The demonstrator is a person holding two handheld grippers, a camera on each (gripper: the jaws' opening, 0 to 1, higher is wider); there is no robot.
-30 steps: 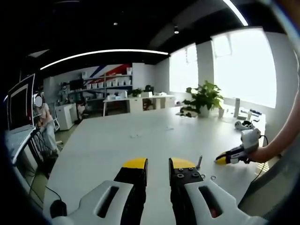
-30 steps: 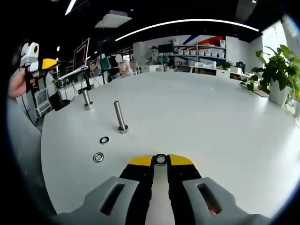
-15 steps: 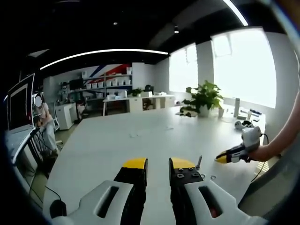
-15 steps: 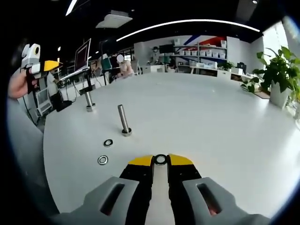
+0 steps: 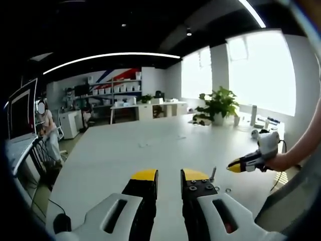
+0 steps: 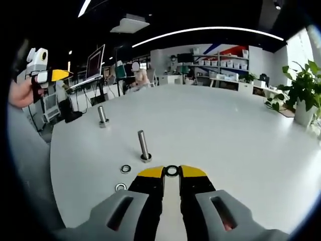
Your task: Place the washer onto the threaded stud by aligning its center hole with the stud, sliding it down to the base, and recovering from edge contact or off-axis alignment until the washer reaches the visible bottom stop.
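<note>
1. Washer: a small ring pinched between the yellow-tipped fingers of the right gripper, its hole facing the right gripper view. It is carried above the bench, not yet on any stud.
2. Threaded stud: upright on its base on the bench, long axis near vertical, leaning slightly in the fisheye. It lies just ahead of the right fingers and to their left; judged the target, since it is the nearest.
3. Second stud: upright, farther off to the left, well apart from the first.
4. Loose washers: two lying flat on the bench, left of the fingers, near the stud's base.
5. Left gripper: fingers spread with a clear gap, nothing between them; held over the bench, well apart from the stud. The right gripper is the nearer one.
6. Coming move, as a judgement: carry the washer forward-left, above the stud's top, hole turned to meet the vertical axis.
7. Change from the earlier frames: the stud sits closer to the right fingers and lower in the view, so the right gripper has advanced. The left gripper view is almost unchanged.
</note>
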